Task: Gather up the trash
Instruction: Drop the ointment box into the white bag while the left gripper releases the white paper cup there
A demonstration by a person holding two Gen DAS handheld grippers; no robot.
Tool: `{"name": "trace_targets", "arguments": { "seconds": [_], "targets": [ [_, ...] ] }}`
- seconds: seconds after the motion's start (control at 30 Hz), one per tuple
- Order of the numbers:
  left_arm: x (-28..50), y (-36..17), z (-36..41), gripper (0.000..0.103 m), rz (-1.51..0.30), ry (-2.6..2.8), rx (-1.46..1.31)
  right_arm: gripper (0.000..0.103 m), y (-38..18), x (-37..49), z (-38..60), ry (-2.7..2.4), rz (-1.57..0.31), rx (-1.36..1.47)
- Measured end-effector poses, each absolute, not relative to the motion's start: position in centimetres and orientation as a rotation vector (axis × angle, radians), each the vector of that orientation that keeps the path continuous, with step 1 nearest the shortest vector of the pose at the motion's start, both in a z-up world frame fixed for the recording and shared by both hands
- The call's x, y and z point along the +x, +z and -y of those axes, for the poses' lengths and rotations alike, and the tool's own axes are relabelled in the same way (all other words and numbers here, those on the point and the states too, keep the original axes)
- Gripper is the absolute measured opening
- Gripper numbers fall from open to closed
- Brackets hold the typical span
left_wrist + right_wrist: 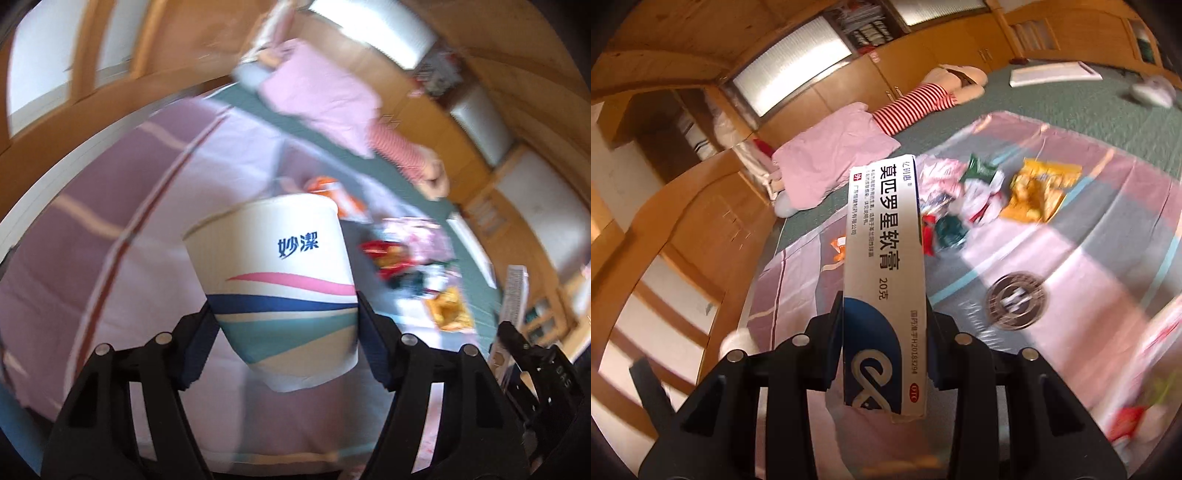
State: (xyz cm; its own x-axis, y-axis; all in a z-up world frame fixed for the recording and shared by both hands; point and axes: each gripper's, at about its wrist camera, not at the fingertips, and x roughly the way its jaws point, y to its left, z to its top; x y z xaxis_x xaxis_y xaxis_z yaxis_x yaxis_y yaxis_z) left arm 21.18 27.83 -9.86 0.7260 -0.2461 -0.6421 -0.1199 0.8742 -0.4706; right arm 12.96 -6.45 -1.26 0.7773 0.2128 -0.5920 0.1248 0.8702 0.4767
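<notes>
From where I stood, the likeliest mishap was the paper cup (pixel 280 291) giving way: the left gripper (pixel 284 325) had its fingers (pixel 197 343) clamped on the tapering lower wall only, near the base, so a harder squeeze could have buckled the thin paper, and a looser one could have let the tilted cup slide out forward onto the bed's patchwork quilt (pixel 110 229). The right gripper (pixel 884 332) carried its own risk; its fingers (pixel 827 343) pinched just the near end of the long ointment box (pixel 882 266), and with most of the carton jutting out ahead of them, a quick swing might have levered it loose or crushed the hollow cardboard. That view was streaked with blur, so I judged the hands were moving fast, which made either slip more probable. The cup was white with pink, navy and teal waves and blue characters, its rim leaning away beyond the fingertips. The box was white and blue with bold dark characters and a looped emblem at the held end. Ahead of both pairs of fingers, well apart from them, a heap of crumpled wrappers (pixel 982 195), yellow, green, red and white, lay on the quilt, uncollected.
</notes>
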Motion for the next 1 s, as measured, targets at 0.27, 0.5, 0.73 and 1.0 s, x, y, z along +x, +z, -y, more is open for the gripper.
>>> {"name": "trace_targets", "arguments": {
  "seconds": [0.27,0.5,0.73,1.0],
  "targets": [
    [15.6,-5.1,-20.6,0.070,-0.664,-0.350,-0.350,0.037,0.1,4.8,15.5,0.041,-0.860,0.336],
    [11.8,-4.8,-11.2,0.070,-0.702,-0.509,-0.205,0.054,-4.7,-0.8,20.2,-0.055,-1.142,0.304],
    [7.1,-4.4,-3.8,0.070,-0.711,-0.663,-0.095,0.065,-1.3,-3.5,25.3,-0.183,-0.951,0.421],
    [4.5,-7.8,2.6,0.093,-0.864,-0.897,0.067,0.071,1.5,-3.9,27.6,-0.227,-0.835,0.436]
  ]
}}
